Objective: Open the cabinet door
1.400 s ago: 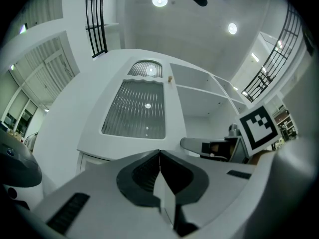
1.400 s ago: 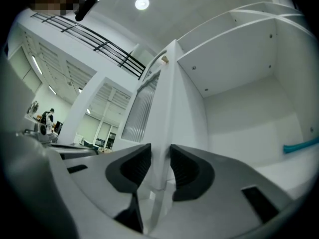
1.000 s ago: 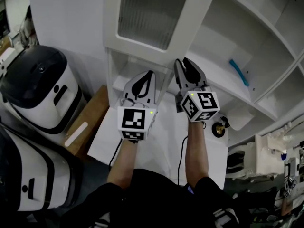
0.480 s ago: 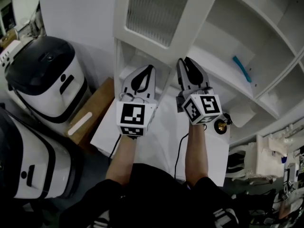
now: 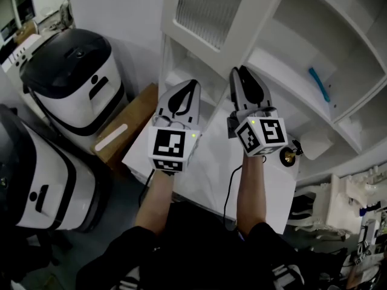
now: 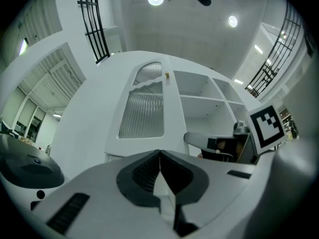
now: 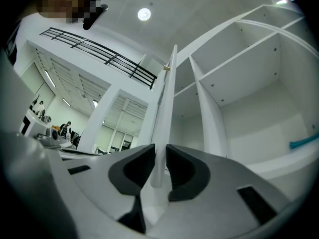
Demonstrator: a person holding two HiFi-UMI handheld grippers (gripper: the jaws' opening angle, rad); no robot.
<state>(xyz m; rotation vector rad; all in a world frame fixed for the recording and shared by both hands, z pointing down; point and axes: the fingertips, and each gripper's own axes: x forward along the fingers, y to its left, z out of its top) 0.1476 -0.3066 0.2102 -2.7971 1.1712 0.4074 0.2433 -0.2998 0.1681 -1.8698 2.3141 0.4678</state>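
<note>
The white cabinet door with a ribbed glass panel point(image 5: 208, 14), standing partly open from the white shelved cabinet point(image 5: 314, 35), is gripped at its bottom edge by the right gripper point(image 7: 160, 151), whose jaws have just been closing. The jaws of the left gripper point(image 6: 159, 153) are pressed together, empty.

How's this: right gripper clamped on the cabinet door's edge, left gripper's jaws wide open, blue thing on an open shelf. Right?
The left gripper is shut, jaws together, empty; the left gripper view shows it. Otherwise yes: the right gripper, jaws just closing, clamps the cabinet door by its edge, and the blue thing lies on an open shelf.
</note>
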